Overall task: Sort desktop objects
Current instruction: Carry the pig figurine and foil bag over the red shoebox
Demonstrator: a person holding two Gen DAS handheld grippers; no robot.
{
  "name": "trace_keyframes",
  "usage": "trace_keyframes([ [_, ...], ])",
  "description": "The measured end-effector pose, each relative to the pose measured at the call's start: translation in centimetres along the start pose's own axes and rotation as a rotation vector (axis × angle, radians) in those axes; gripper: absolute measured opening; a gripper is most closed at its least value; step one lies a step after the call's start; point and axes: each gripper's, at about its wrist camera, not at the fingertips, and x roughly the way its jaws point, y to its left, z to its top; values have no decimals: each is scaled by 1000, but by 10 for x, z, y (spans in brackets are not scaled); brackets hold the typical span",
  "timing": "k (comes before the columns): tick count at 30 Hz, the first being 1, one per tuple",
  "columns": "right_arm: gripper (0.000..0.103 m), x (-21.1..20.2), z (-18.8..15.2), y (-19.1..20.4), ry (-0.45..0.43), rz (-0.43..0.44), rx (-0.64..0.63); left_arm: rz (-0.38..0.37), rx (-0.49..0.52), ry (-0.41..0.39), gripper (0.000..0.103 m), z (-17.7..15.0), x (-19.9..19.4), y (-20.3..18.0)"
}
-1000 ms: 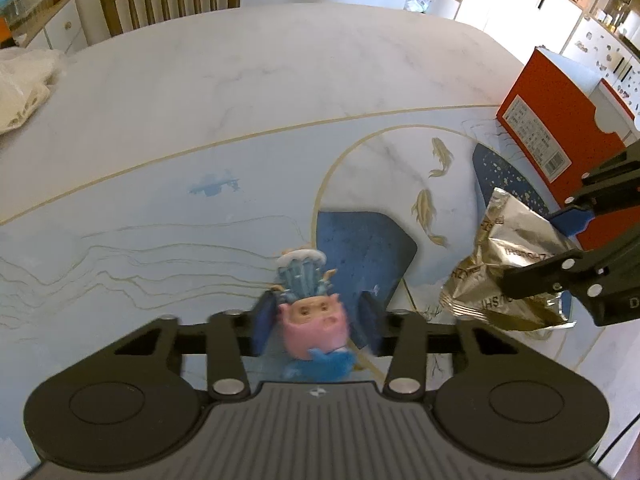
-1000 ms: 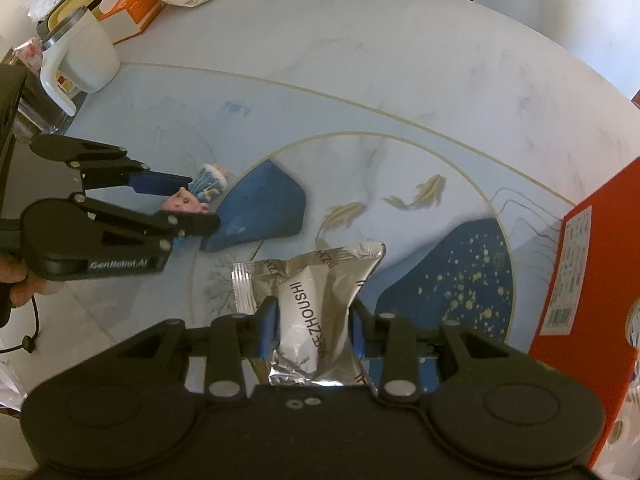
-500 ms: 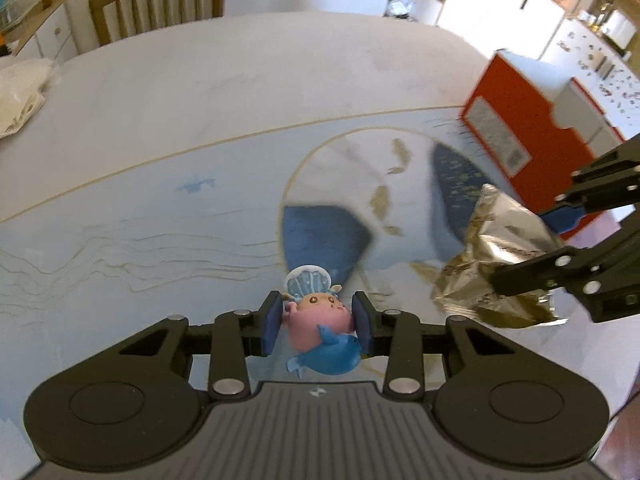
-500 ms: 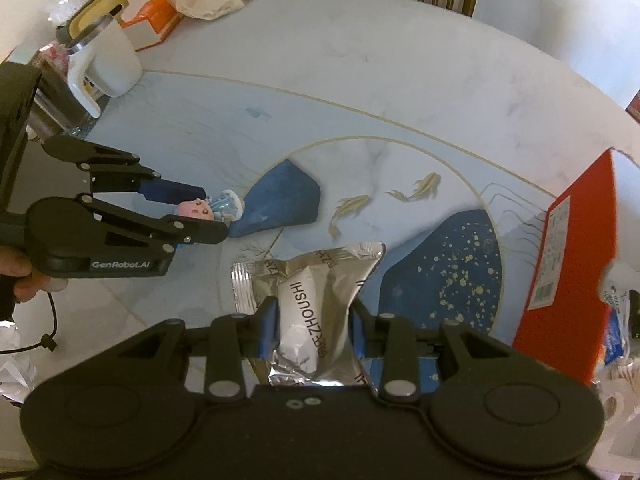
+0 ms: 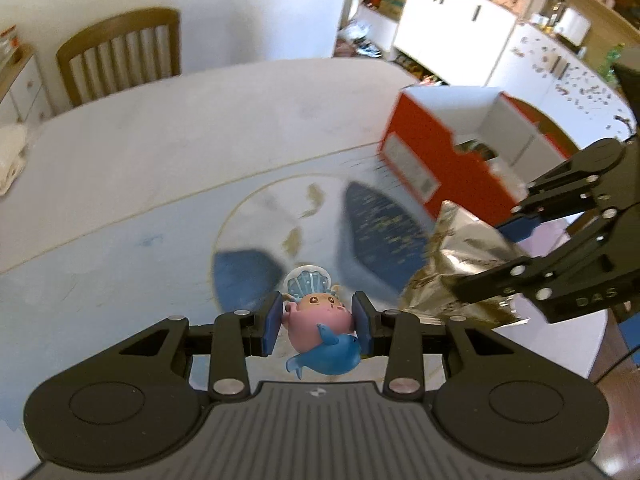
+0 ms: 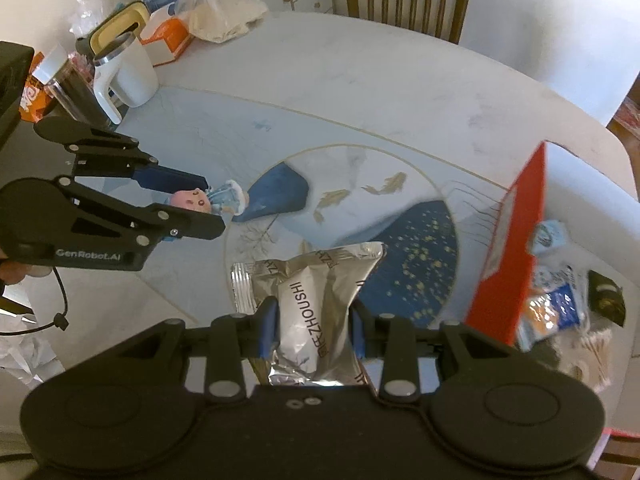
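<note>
foil packet (image 6: 316,312): "ZHOUSHI" | left tool (image 6: 200,210): "GenRobot.AI"

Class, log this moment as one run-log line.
left gripper: shut on toy figurine | right gripper: shut on foil packet | both above table | red box: open

figurine (image 5: 316,322): pink, blue shell and dolphin | snack pouch (image 6: 320,312): silver foil | box (image 5: 424,156): red, white inside | table (image 5: 180,152): white-blue marble, gold fish

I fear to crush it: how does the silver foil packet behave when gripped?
The silver foil packet probably is light and floppy: it creases between the right tongs. Its shiny film may slip. Contents unseen, so fragility is unclear.
</note>
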Motion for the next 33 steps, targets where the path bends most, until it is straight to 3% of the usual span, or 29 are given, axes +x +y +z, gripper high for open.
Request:
trace_keyframes([
  [20,35,-67,-44,-59,-20,-49,-29,-61,119,-63,36,48,-1,-105],
  [33,36,-95,-58,-129,-47,-118,28,-85,171,-67,36,91,19,-153],
])
